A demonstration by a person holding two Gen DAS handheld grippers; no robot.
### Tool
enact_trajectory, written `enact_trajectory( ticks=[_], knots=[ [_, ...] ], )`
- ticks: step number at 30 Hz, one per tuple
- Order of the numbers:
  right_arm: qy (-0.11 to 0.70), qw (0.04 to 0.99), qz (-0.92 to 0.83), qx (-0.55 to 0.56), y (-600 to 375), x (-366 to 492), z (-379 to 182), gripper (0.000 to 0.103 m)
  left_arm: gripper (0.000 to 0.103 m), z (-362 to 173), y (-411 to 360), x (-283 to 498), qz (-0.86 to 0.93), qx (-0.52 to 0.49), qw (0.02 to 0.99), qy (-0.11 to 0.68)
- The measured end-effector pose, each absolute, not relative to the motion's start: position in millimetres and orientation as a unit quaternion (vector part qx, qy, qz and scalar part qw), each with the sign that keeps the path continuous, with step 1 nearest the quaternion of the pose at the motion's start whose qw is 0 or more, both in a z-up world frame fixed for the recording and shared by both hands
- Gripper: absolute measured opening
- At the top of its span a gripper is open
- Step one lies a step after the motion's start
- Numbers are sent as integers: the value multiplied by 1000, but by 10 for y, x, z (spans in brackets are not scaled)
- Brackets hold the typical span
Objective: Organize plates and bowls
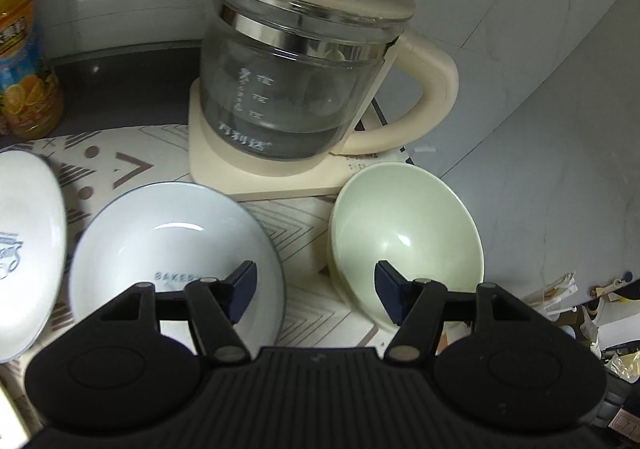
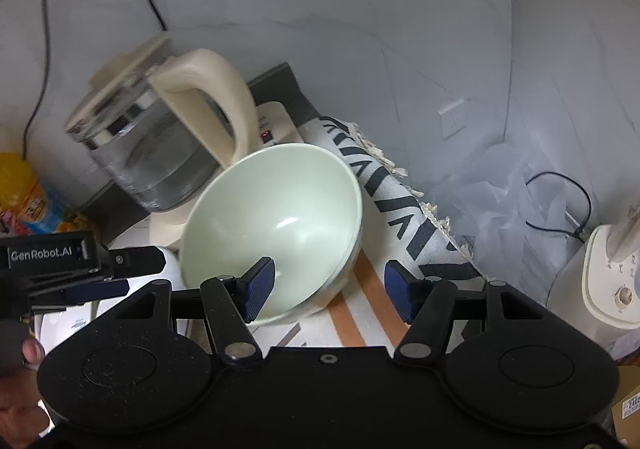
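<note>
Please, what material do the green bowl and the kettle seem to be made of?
The green bowl looks like glazed ceramic, perhaps melamine: it is opaque with a glossy highlight inside. The kettle has a clear glass body, since the water inside shows through it, and its cream lid and handle look like matte plastic.

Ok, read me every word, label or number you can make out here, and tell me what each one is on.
"BAKER", rest hidden by the left tongs: white bowl.
"GenRobot.AI": left tongs' body.
"2402", cut off: cardboard box.
Kettle markings, orange bottle label, white plate script: unreadable.
</note>
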State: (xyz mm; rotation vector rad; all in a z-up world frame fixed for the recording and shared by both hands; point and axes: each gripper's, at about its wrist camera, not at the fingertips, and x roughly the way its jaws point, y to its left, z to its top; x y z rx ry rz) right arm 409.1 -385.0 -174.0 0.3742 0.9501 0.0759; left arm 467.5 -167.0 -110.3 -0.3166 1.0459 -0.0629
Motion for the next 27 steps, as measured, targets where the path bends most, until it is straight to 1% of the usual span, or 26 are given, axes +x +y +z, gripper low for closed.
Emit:
enact_trajectory(
  ticks=[6, 9, 10, 11, 12, 13, 14, 15, 16, 18, 20, 23, 27],
  knots=[
    [472, 862, 23, 184, -3854, 4212, -1910, 59, 63, -1277, -1828, 4768, -25, -133, 857, 497],
    [480, 857, 24, 186, -3859, 4258, -1984, 50, 62, -1375, -1886, 4803, -30, -139, 851, 506],
    [482, 856, 24, 185, -3855, 4273, -2011, 45, 62, -1399, -1910, 4815, -33, -139, 850, 508],
    [485, 854, 25, 186, -3847, 4287, -2038, 39, 61, -1425, -1932, 4831, -34, -137, 849, 509],
    [486, 852, 28, 191, -3842, 4296, -2059, 38, 59, -1459, -1959, 4842, -33, -135, 848, 512],
    [486, 851, 31, 196, -3833, 4307, -2071, 34, 58, -1493, -1977, 4862, -31, -133, 846, 515],
    [488, 850, 36, 197, -3814, 4320, -2079, 27, 52, -1525, -1990, 4880, -30, -133, 844, 518],
    [489, 850, 36, 193, -3789, 4327, -2076, 27, 44, -1553, -1999, 4898, -33, -136, 842, 521],
    [489, 852, 33, 186, -3764, 4335, -2065, 26, 40, -1579, -2011, 4914, -35, -139, 839, 524],
    [489, 852, 31, 184, -3744, 4345, -2048, 25, 21, -1618, -2045, 4934, -34, -135, 836, 531],
    [485, 854, 31, 187, -3749, 4336, -2028, 25, 18, -1626, -2074, 4938, -27, -127, 835, 534],
    [477, 861, 37, 175, -3739, 4304, -1968, 25, 18, -1605, -2129, 4898, -25, -109, 841, 530],
    [465, 868, 45, 167, -3748, 4209, -1827, 25, 18, -1545, -2111, 4819, -25, -116, 847, 519]
  ],
)
